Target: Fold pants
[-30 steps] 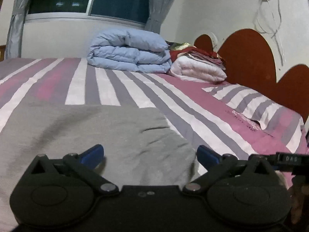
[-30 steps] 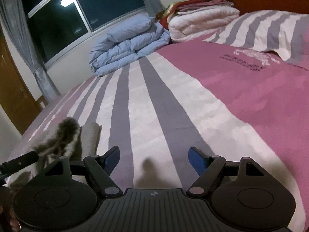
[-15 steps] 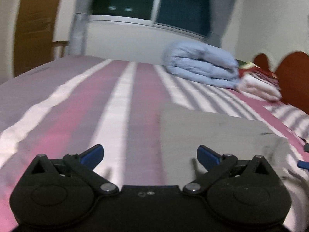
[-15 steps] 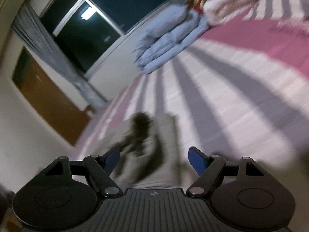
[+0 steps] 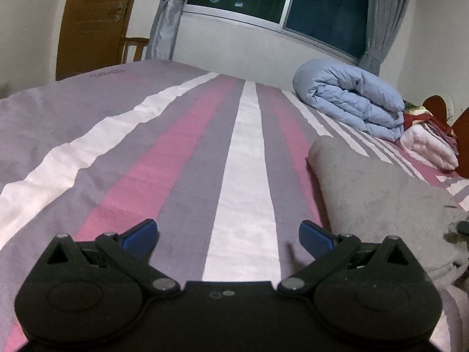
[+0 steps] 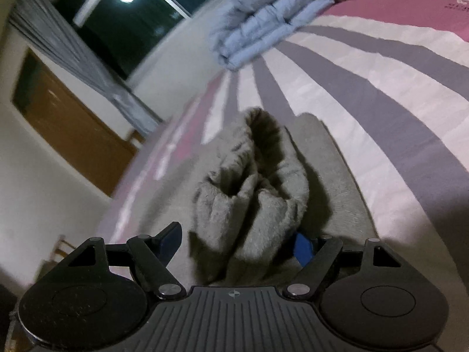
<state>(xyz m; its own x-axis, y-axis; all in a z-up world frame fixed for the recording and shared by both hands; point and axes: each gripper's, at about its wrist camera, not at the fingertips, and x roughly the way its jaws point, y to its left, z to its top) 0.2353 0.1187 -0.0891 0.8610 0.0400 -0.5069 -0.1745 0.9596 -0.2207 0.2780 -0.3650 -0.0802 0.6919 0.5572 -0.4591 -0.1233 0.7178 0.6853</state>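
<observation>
The gray pants [image 6: 263,187] lie on the striped bed [image 5: 181,158]. They are soft and fuzzy. One end is bunched up into a lump, and the rest lies flat on the bed cover.

The right gripper [image 6: 236,242] is right at that lump. Its two blue tips are spread wide, with the lump sitting between them. I cannot tell if the tips touch the cloth, but they are not pinching it.

The left gripper [image 5: 228,234] is over the bare stripes, with the pants [image 5: 381,199] just off to its right side. Its blue tips are spread wide too, with nothing between them.

Farther back on the bed sits a folded blue blanket [image 5: 348,96]. Behind the bed are a dark window [image 5: 281,0], gray curtains [image 5: 164,14] and a brown door [image 5: 93,20].
</observation>
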